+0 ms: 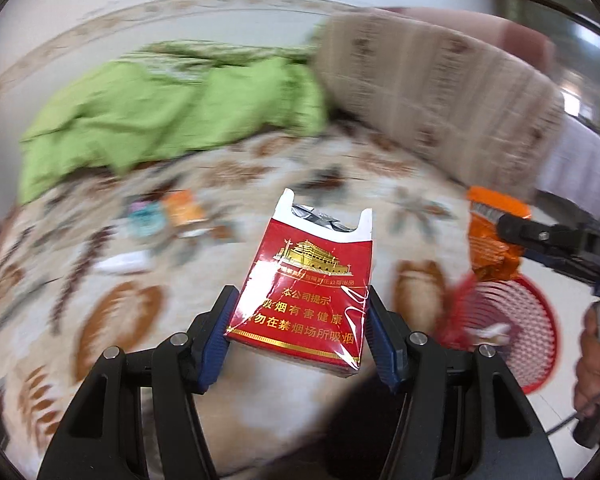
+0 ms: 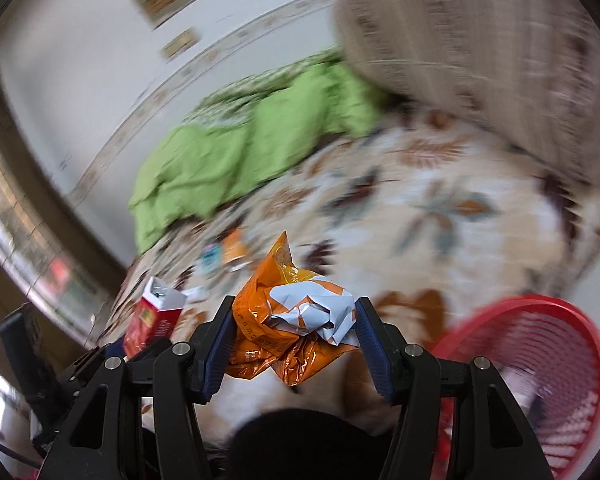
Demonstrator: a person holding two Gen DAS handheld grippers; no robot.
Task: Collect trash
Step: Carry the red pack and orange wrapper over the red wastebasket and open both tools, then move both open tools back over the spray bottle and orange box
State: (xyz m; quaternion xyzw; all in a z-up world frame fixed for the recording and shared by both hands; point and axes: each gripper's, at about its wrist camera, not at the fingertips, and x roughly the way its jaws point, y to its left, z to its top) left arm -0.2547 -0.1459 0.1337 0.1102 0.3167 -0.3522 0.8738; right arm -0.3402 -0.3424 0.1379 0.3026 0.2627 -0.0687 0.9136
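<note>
My left gripper [image 1: 300,304] is shut on a red cigarette pack [image 1: 304,280] with gold print and an open top, held above the bed. The pack also shows in the right wrist view [image 2: 152,320] at lower left. My right gripper [image 2: 296,320] is shut on a crumpled orange snack wrapper [image 2: 272,320] with a white inside. In the left wrist view the wrapper [image 1: 492,240] hangs from the right gripper above a red mesh basket [image 1: 532,320]. The basket [image 2: 548,368] sits at lower right in the right wrist view.
A leaf-patterned bedspread [image 1: 140,280] carries small bits of litter [image 1: 164,212] at mid left. A green quilt [image 1: 160,120] lies at the back beside a beige patterned pillow [image 1: 440,92]. A white wall stands behind. Both views are motion-blurred.
</note>
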